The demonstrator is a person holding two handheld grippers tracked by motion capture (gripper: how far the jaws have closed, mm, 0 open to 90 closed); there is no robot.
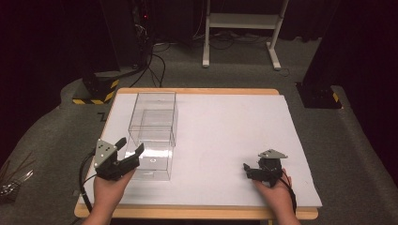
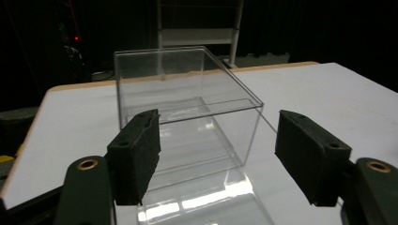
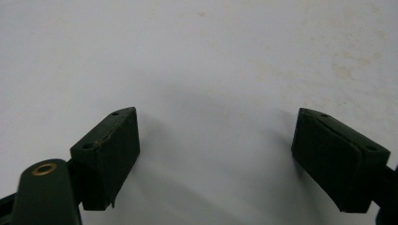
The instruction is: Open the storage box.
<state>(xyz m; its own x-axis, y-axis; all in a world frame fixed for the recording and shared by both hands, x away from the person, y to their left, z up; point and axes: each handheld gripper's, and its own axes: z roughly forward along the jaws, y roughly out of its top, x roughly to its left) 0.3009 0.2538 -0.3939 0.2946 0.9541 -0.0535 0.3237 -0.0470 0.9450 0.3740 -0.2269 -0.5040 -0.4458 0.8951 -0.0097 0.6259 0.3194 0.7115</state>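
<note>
A clear plastic box (image 1: 153, 117) stands upright on the left half of the white tabletop (image 1: 225, 126). A lower clear box (image 1: 157, 161) lies right in front of it, touching it. My left gripper (image 1: 131, 145) is held at that low box's near left corner, jaws open and nothing between them. In the left gripper view, the tall clear box (image 2: 187, 93) rises beyond the open left gripper (image 2: 218, 154), and the low clear box (image 2: 202, 187) lies between and below the jaws. My right gripper (image 1: 251, 171) hovers near the front right of the table. In its own view the right gripper (image 3: 216, 154) is wide open over bare white tabletop (image 3: 202, 56).
The table's wooden edge (image 1: 197, 213) runs along the front. On the grey floor behind stand a white desk frame (image 1: 241, 21), a black base with yellow stripes (image 1: 96, 91), loose cables (image 1: 157, 61) and a black stand foot (image 1: 319, 96).
</note>
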